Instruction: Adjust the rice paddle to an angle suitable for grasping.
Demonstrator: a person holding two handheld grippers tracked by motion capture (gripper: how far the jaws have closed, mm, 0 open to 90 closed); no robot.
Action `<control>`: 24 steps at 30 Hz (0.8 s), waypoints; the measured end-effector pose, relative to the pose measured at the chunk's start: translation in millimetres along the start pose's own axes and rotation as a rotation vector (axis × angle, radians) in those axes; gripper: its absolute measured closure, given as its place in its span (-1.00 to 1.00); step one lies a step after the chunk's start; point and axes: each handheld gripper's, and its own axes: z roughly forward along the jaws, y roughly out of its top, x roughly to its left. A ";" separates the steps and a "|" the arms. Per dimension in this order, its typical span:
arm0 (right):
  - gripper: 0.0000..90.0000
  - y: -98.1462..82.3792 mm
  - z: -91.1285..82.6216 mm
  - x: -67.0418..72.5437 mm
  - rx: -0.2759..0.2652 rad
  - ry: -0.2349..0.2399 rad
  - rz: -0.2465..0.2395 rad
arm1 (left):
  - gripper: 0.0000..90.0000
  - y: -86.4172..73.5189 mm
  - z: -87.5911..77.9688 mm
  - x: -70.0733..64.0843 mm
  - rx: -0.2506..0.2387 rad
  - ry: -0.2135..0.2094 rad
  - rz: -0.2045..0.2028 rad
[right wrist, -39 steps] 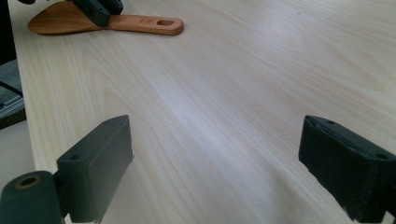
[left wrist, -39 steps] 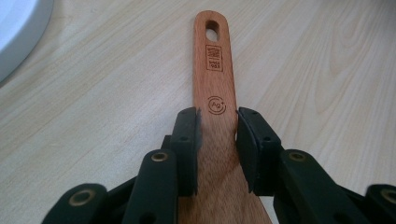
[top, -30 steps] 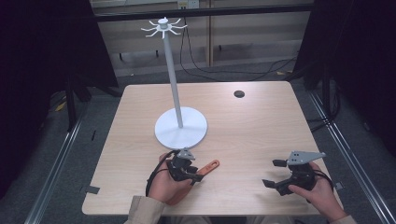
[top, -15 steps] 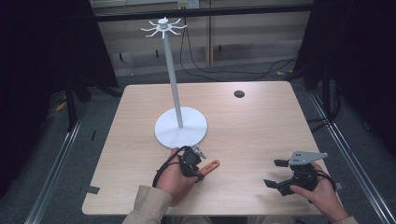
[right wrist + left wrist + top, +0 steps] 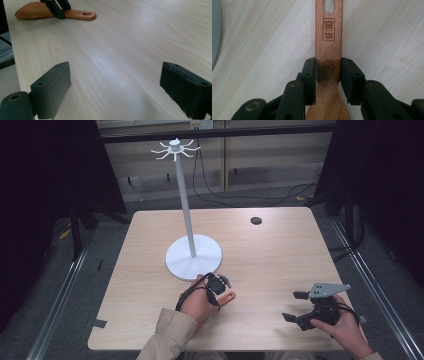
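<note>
The left hand-held gripper [image 5: 328, 71], its jaws just closed, clamps the wooden spatula [image 5: 329, 50] by the handle as it lies on the surface [image 5: 270, 260]. Handle stamp reads "SINCE 1983". The right hand-held gripper [image 5: 116, 87] stands wide open, empty.

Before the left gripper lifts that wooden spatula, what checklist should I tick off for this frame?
1. Left gripper pads on both handle edges of the wooden spatula: ok.
2. Grip centred on the neck: ok.
3. Hanging hole unobstructed: ok.
4. Spatula lifted off the table: not ok; it lies flat.
5. Right gripper open, apart from the spatula: ok.
6. Free hook on the white stand: cannot tell.
</note>
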 end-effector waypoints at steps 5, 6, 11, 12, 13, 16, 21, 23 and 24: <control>-0.80 -0.7 0.2 -1.5 0.001 -0.001 0.002 | 0.48 -8.1 -1.2 3.7 -0.052 -0.052 -0.008; -0.80 -0.6 -0.6 -2.3 -0.003 -0.003 0.003 | 0.48 -10.6 -2.1 5.0 -0.066 -0.063 -0.019; -0.80 -1.2 -0.4 -3.2 -0.003 -0.004 0.010 | 0.48 -24.5 -15.7 12.6 -0.179 -0.060 -0.043; -0.80 -1.4 0.2 -3.2 -0.003 -0.002 0.009 | 0.48 -27.2 -19.3 14.0 -0.203 -0.068 -0.054; -0.80 -1.4 0.2 -3.2 -0.003 -0.002 0.009 | 0.48 -30.7 -23.9 15.1 -0.236 -0.065 -0.065; -0.80 -1.1 1.4 -2.3 -0.003 -0.001 0.010 | 0.48 -41.4 -36.7 19.6 -0.365 -0.045 -0.070; -0.80 -0.2 2.4 -1.3 -0.008 -0.002 0.008 | 0.48 -57.3 -54.8 23.2 -0.585 -0.026 -0.111; -0.80 0.1 2.9 -1.2 -0.014 -0.004 0.008 | 0.48 -61.7 -58.5 23.2 -0.640 -0.023 -0.120; -0.80 0.1 2.9 -1.2 -0.014 -0.004 0.008 | 0.48 -64.2 -59.5 22.6 -0.678 -0.021 -0.128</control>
